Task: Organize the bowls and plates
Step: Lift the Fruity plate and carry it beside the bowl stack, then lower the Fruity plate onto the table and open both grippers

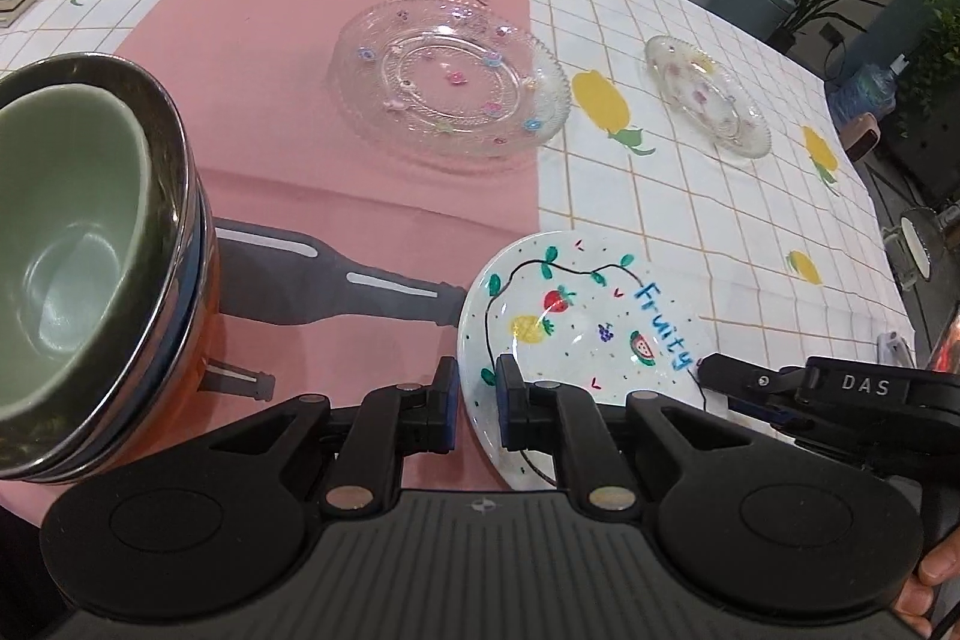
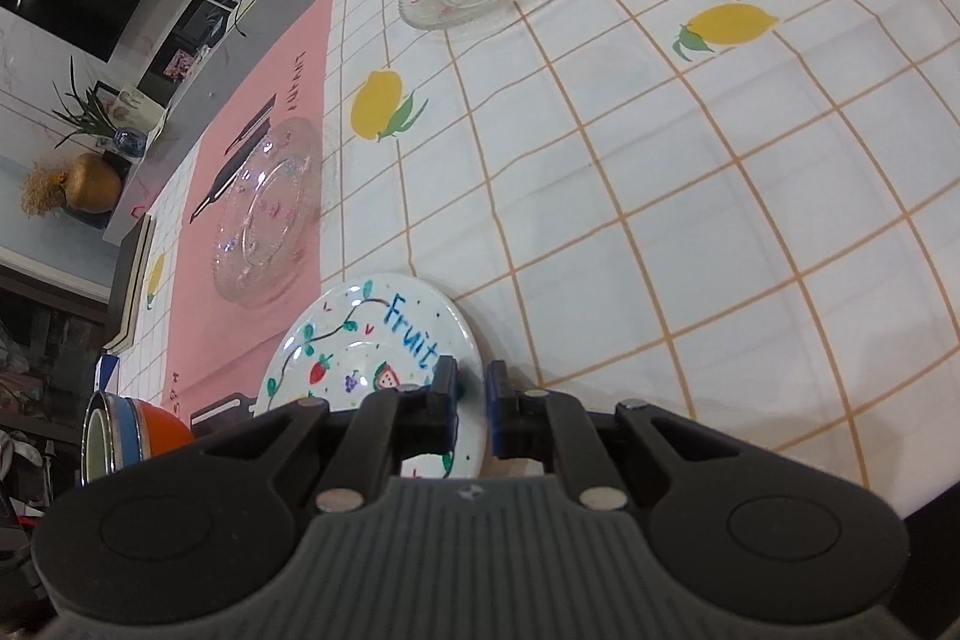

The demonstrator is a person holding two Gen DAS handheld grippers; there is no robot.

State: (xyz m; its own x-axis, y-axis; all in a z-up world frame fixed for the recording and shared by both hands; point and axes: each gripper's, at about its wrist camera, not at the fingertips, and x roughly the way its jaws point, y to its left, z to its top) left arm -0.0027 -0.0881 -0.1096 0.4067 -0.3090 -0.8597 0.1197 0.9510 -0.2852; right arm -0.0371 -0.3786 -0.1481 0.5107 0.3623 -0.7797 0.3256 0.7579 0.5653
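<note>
Both grippers clamp the white fruit plate (image 1: 576, 334): the left gripper (image 1: 477, 400) pinches its near-left rim, the right gripper (image 2: 471, 400) its right rim, jaws narrow. Blue writing reads "Fruity"; the right gripper is marked "DAS". The surface (image 2: 690, 220) wears a lemon-print checked cloth.

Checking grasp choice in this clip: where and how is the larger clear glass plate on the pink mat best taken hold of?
Grip the large glass plate by its scalloped rim, jaws over and under the edge. It lies flat and shallow, so only the raised rim offers a pinch. Come from the near side, low; the bowl stack crowds the left.
</note>
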